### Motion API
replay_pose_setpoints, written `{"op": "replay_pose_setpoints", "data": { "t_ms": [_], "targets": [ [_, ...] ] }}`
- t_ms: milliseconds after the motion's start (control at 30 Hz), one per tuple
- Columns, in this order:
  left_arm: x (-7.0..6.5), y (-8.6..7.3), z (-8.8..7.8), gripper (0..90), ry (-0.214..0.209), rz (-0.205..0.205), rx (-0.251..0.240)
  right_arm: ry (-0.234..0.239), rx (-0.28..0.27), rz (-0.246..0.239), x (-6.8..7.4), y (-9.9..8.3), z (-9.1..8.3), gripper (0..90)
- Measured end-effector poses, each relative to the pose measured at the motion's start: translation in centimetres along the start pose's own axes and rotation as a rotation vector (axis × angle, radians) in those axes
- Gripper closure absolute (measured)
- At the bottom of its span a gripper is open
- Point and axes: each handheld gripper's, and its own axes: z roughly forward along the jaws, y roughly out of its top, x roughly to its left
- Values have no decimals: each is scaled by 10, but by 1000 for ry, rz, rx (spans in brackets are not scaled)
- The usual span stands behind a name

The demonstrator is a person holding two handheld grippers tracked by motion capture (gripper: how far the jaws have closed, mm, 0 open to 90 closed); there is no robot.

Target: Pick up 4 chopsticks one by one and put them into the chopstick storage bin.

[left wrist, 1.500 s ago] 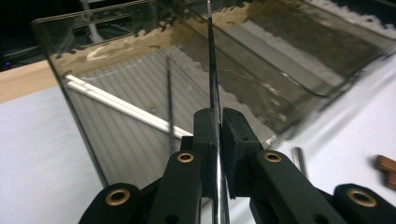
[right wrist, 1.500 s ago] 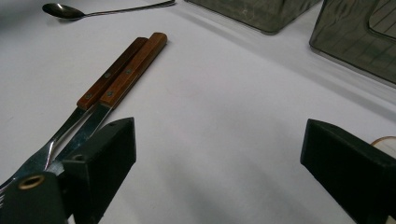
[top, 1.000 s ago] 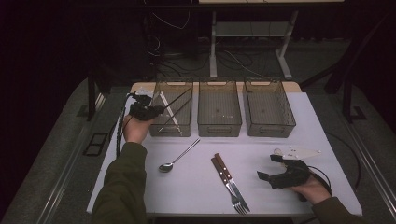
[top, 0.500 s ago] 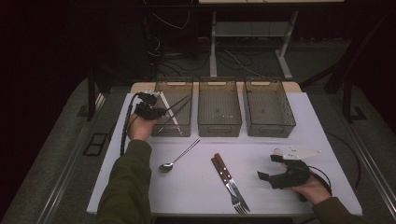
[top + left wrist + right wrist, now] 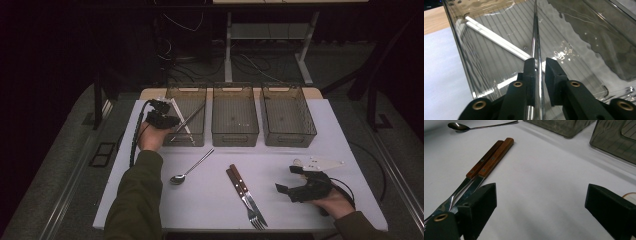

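Left gripper view: the left gripper (image 5: 539, 72) is over the left bin (image 5: 461, 50), its jaws have just been easing apart, a thin metal rod (image 5: 535, 37) sits between them, pads barely off it. White sticks (image 5: 496, 40) lie just beyond. Right gripper (image 5: 540, 202) is wide open, nothing in it, fork (image 5: 484, 162) and knife (image 5: 496, 155) just to its left.
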Motion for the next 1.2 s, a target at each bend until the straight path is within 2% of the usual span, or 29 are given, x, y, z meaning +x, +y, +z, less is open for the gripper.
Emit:
{"op": "replay_pose_setpoints", "data": {
  "t_ms": [233, 533, 633, 700, 767, 800, 833, 933, 1200],
  "targets": [
    [-4, 2, -6, 689, -28, 7, -51, -1, 0, -1, 0, 0, 0, 102],
    [-14, 4, -24, 551, -117, 19, -129, 0, 3, 8, -1, 1, 1, 102],
    [-19, 4, -32, 522, -128, 35, -144, -1, -1, 8, -1, 1, 1, 103],
    [-22, 2, -36, 499, -152, 38, -165, 0, 1, 9, -1, 1, 1, 102],
    [-28, 0, -40, 478, -162, 33, -180, 0, 2, 4, 0, 2, 2, 102],
    [-29, -2, -42, 471, -166, 48, -180, -1, 3, 2, 0, 2, 2, 103],
    [-32, -4, -44, 462, -174, 43, -193, -2, 5, 2, 0, 1, 2, 103],
    [-38, -10, -48, 437, -189, 62, -210, -3, 1, 6, -1, 1, 1, 103],
    [-51, -27, -53, 385, -208, 78, -210, -3, 2, 0, 0, 0, 0, 103]
  ]
}}
